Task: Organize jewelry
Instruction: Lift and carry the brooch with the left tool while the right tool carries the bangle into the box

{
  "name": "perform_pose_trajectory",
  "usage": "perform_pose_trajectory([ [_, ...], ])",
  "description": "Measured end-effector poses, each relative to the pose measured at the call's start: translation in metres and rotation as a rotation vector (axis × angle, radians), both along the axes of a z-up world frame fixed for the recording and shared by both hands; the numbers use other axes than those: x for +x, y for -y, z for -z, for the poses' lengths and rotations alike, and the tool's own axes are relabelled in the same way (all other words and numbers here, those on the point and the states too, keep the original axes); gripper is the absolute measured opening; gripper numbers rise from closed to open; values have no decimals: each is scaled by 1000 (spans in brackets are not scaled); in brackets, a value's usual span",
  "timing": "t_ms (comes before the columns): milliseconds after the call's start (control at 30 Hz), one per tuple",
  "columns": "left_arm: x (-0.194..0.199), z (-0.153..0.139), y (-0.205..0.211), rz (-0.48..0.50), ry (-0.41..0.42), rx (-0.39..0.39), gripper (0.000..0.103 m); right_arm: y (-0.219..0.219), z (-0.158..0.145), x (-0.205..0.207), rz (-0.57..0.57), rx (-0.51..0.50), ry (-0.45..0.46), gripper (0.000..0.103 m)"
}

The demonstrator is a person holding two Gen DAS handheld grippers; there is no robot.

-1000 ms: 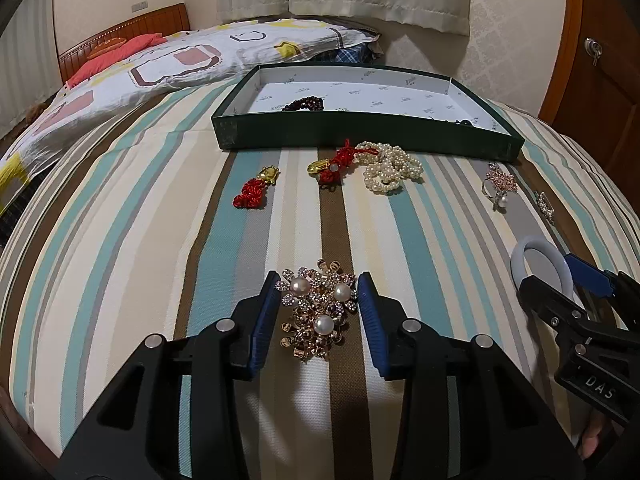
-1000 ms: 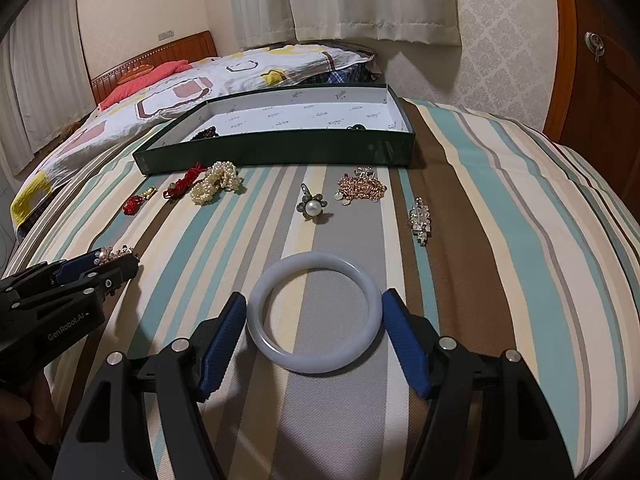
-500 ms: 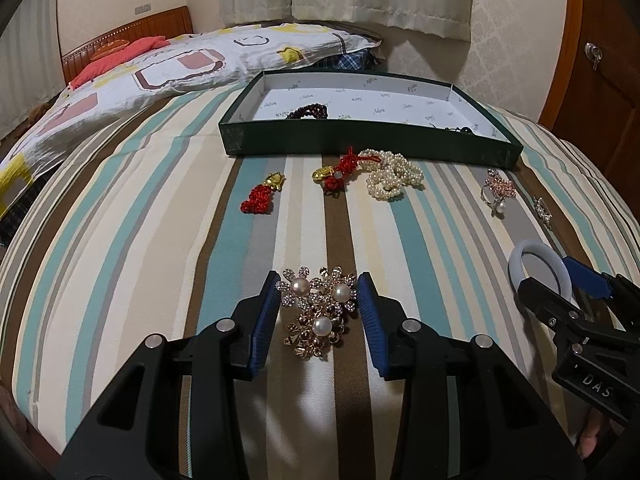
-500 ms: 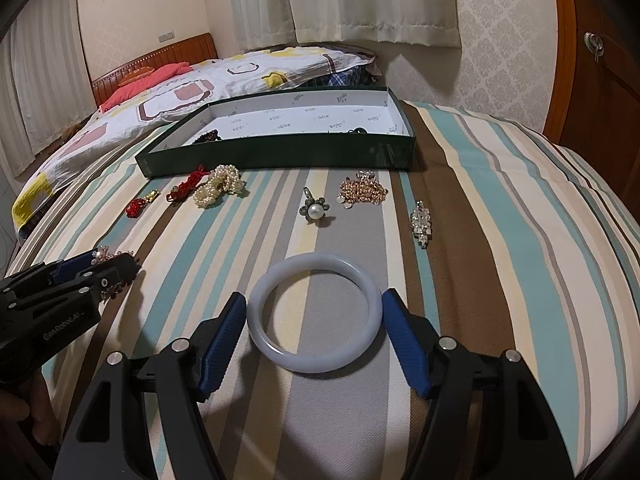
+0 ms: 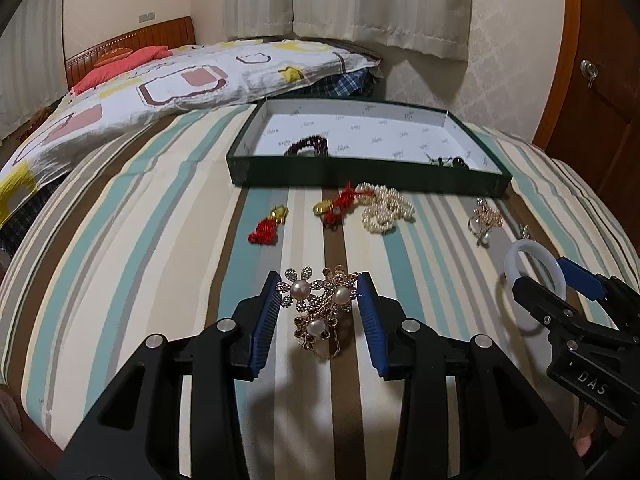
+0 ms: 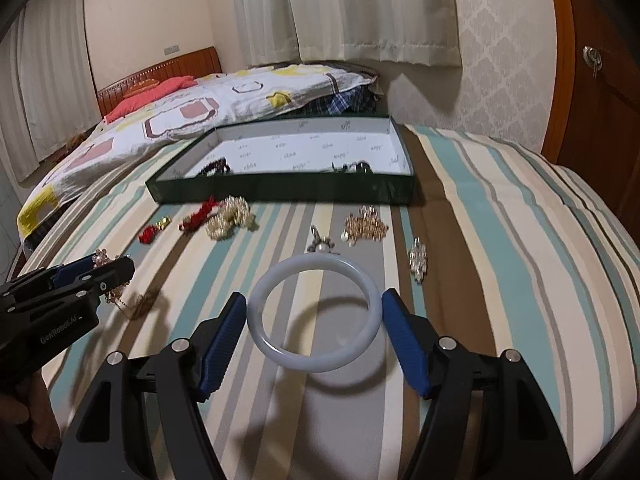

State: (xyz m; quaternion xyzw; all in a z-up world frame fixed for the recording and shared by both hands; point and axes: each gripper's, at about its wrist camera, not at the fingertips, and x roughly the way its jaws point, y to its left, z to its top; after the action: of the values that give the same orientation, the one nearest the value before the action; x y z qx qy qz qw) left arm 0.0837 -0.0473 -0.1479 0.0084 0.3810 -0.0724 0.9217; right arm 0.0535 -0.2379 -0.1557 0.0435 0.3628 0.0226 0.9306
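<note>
My left gripper is shut on a gold flower brooch with three pearls. It hangs a little above the striped bedcover, and its chain dangles over a shadow. The right gripper is shut on a pale white bangle, held flat just above the cover with a ring-shaped shadow beneath. Each gripper shows in the other's view: the right gripper with the bangle, and the left gripper with the brooch. Farther back lies a green box with a white lining; the box holds a dark bead bracelet.
Between me and the box lie a red knot charm, a red and gold charm, a pearl strand, a rose-gold brooch, a pearl flower ring and a crystal brooch. A patterned quilt lies behind, and a wooden door stands on the right.
The left gripper has risen with the brooch, whose chain now hangs free. The bangle in the right gripper now casts a separate shadow on the cover.
</note>
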Motion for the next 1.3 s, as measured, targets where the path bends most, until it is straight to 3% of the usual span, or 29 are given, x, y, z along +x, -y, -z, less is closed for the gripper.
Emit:
perform_pose_trajectory([
  [333, 23, -29, 3, 7, 71, -5, 38, 6, -26, 23, 8, -8, 70, 68],
  [667, 72, -50, 19, 24, 138, 6, 38, 13, -48, 76, 21, -29, 139, 68],
  [933, 129, -47, 37, 33, 136, 13, 38, 19, -38, 128, 15, -37, 120, 68],
  [1300, 205, -21, 64, 49, 79, 59, 38, 36, -14, 200, 37, -26, 55, 68],
])
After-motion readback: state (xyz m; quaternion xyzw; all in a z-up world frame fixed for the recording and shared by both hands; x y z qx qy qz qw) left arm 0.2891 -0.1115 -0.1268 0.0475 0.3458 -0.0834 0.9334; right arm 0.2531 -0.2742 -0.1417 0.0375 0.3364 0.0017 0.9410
